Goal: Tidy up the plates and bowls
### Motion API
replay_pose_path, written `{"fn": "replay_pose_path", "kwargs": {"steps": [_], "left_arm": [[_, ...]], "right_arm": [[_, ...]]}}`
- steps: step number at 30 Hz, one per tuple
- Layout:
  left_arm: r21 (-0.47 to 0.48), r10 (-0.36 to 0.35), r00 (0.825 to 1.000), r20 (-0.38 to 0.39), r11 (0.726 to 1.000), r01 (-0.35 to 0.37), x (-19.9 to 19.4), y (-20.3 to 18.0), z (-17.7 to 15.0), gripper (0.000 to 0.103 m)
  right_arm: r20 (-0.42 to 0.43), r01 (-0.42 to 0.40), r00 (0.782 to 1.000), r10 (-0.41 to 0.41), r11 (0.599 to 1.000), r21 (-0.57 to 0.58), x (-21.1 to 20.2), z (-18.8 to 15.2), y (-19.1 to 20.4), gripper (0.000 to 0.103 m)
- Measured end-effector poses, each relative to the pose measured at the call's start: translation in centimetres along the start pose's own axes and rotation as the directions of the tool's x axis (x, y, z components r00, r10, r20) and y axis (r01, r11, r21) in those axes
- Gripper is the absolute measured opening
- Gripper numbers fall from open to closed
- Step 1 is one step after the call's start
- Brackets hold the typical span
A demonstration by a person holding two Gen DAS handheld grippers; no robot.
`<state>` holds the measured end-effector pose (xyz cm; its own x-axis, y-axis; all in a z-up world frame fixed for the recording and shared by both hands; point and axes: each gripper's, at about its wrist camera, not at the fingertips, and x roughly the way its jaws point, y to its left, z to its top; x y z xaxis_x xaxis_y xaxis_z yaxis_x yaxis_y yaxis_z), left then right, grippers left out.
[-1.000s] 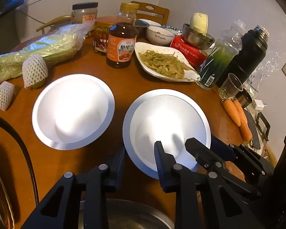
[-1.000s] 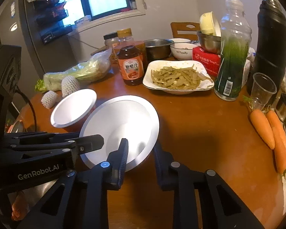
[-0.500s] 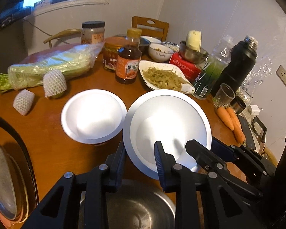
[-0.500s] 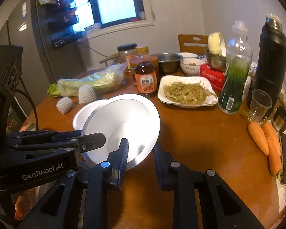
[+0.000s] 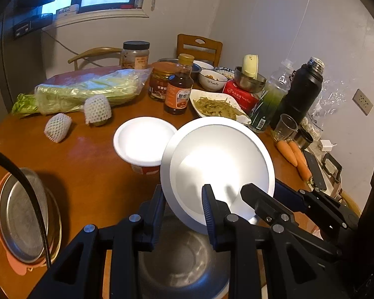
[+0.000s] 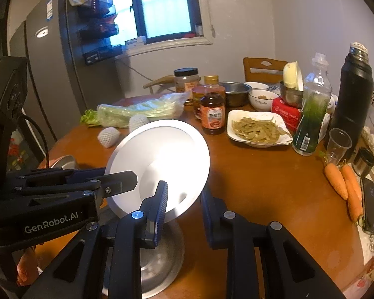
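the left gripper (image 5: 183, 205) and the right gripper (image 6: 183, 200) both clamp the near rim of one white plate (image 5: 218, 168), each with one finger above the rim and one below. the plate is tilted and clear of the wooden table (image 5: 92, 174); in the right wrist view it leans with its far edge raised. the left tool's fingers reach in from the left there, and the right tool's arm crosses the lower right of the left wrist view.

directly under the grippers a steel bowl (image 5: 182, 256) stands on the table. to its left, at the table edge, a shallow steel pan (image 5: 20, 214) rests on a pink mat.

just beyond the lifted plate, a second white plate (image 5: 143, 138) sits on a red container, its right edge hidden behind the held one.

farther back lie two fruits in white foam netting (image 5: 97, 109), bagged greens (image 5: 87, 92), a brown sauce bottle (image 5: 179, 91) and a dish of cooked vegetables (image 5: 218, 106). to the right stand a green bottle (image 6: 311, 114), a black flask (image 6: 352, 99), a clear cup (image 6: 339, 145) and carrots (image 6: 344, 184). small bowls and jars crowd the far edge near a wooden chair (image 5: 199, 48).
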<state>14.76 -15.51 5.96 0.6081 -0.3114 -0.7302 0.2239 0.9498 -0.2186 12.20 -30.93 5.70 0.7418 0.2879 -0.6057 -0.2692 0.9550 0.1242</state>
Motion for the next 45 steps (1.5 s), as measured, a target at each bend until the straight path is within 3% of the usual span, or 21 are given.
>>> {"fn": "replay_pose_path", "kwargs": {"steps": [19,45], "left_arm": [[-0.005,0.012,1.000,-0.013,1.000,-0.012,-3.2,2.5,-5.5,0.029],[0.031,0.070,0.995,-0.077,0.997,-0.067,-0.6,2.7,-7.5,0.029]], "right_arm": [[-0.020,-0.025,0.999,0.025,1.000,-0.016,-2.4,-4.2,4.9,0.029],[-0.132,-0.049,0.990,0.054,0.998,0.040,0.1,-7.2,4.8,0.029]]}}
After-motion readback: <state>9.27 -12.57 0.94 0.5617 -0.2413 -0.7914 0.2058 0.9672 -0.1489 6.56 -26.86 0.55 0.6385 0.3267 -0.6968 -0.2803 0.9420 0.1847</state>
